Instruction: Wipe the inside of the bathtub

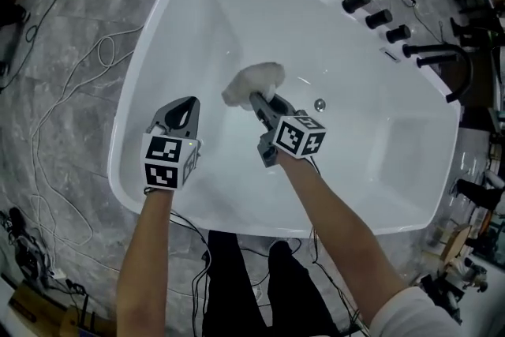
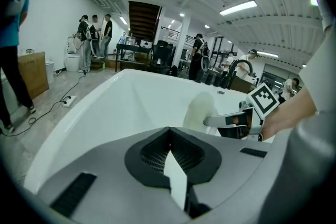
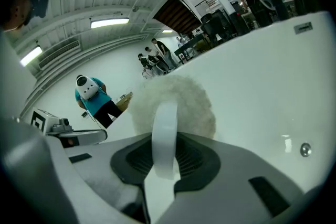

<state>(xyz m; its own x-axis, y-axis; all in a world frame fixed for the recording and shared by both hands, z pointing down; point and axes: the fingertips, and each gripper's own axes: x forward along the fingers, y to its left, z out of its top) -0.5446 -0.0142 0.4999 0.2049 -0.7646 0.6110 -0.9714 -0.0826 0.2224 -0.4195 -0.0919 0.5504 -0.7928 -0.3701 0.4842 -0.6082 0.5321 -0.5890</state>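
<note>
A white bathtub (image 1: pixel 158 51) stands on a grey stone floor (image 1: pixel 63 75). The right claw (image 1: pixel 258 99) reaches into the tub and grips a fluffy white pad (image 1: pixel 252 80), which lies against the tub's inner surface. The left claw (image 1: pixel 188 102) is over the near left part of the tub, beside the right one, with its jaws together. A small chrome drain fitting (image 1: pixel 319 104) sits just right of the right claw. Three black knobs (image 1: pixel 379 18) and a black faucet (image 1: pixel 442 55) stand on the far right rim.

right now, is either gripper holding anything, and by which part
The right gripper grips the fluffy white pad by its white handle band. The left gripper is shut on nothing.
</note>
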